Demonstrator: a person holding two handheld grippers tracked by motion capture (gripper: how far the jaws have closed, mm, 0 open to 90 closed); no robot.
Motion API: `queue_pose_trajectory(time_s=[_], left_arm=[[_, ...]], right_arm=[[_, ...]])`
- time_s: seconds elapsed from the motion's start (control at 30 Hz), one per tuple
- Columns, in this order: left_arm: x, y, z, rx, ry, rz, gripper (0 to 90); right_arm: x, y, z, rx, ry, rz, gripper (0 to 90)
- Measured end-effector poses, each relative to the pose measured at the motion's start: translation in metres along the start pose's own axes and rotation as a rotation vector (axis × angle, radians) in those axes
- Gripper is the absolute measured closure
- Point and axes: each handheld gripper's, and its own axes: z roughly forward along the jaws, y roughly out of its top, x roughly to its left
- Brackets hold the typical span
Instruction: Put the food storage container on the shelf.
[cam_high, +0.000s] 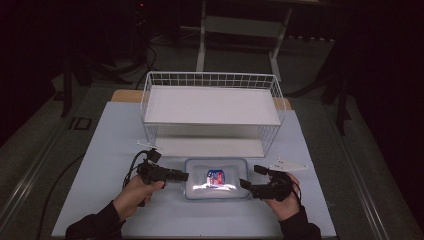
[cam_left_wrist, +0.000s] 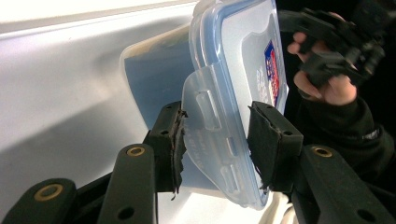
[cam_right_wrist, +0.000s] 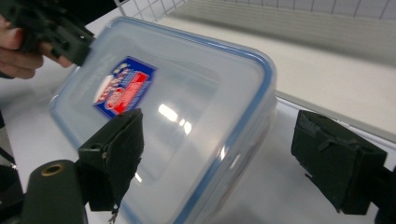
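A clear rectangular plastic food container with a blue-rimmed lid and a red-and-blue label (cam_high: 216, 179) lies flat on the pale table (cam_high: 110, 150), just in front of the white wire basket with 2 white shelves (cam_high: 212, 112). It sits between the 2 hand-held tools.

The left gripper (cam_high: 184, 176) meets the container's left end. In the left gripper view its 2 black jaws flank the hinged locking flap (cam_left_wrist: 210, 140) at that end: the left pad (cam_left_wrist: 173, 140) touches the flap's edge and the right pad sits against the lid rim, so the left gripper (cam_left_wrist: 215, 144) is pinching the container there.

The right gripper (cam_high: 248, 176) is at the container's right end. In the right gripper view its jaws stand spread wide, 1 pad (cam_right_wrist: 119, 149) over the lid, the other well off the corner; the right gripper (cam_right_wrist: 224, 154) grips nothing.
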Motion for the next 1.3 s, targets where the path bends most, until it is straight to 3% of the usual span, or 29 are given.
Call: queue_pose_trajectory(time_s=[0.17,0.37,0.4,0.5,0.6,0.7,0.77,1.07,1.13,1.3], left_arm=[[-0.006,-0.002,-0.001,0.003,-0.001,0.069,57.3],[-0.007,-0.003,-0.001,0.002,-0.006,0.084,57.8],[-0.008,-0.003,-0.001,0.001,-0.006,0.088,57.8],[-0.008,-0.003,-0.001,0.001,-0.004,0.085,57.8],[-0.008,-0.004,-0.001,-0.003,-0.007,0.084,58.1],[-0.011,-0.005,-0.002,0.000,0.004,0.094,58.2],[-0.013,-0.006,-0.002,-0.003,0.008,0.093,58.4],[-0.025,-0.009,-0.002,-0.017,0.053,0.115,58.3],[-0.029,-0.010,-0.003,-0.024,0.071,0.142,58.2],[-0.034,-0.007,-0.009,-0.055,0.073,0.151,58.2]], right_arm=[[-0.007,-0.003,0.009,0.043,0.055,0.047,19.3],[-0.012,-0.008,0.012,0.084,0.138,0.101,25.7],[-0.014,-0.008,0.012,0.086,0.170,0.113,28.2],[-0.016,-0.009,0.012,0.093,0.181,0.129,31.6],[-0.020,-0.009,0.006,0.087,0.193,0.168,42.5],[-0.024,-0.011,0.003,0.081,0.223,0.221,46.8],[-0.025,-0.011,0.002,0.084,0.231,0.246,49.2],[-0.017,-0.010,-0.006,0.093,0.206,0.248,52.3],[-0.015,-0.010,-0.007,0.092,0.198,0.241,52.5],[-0.013,-0.007,-0.009,0.076,0.196,0.245,52.6]])
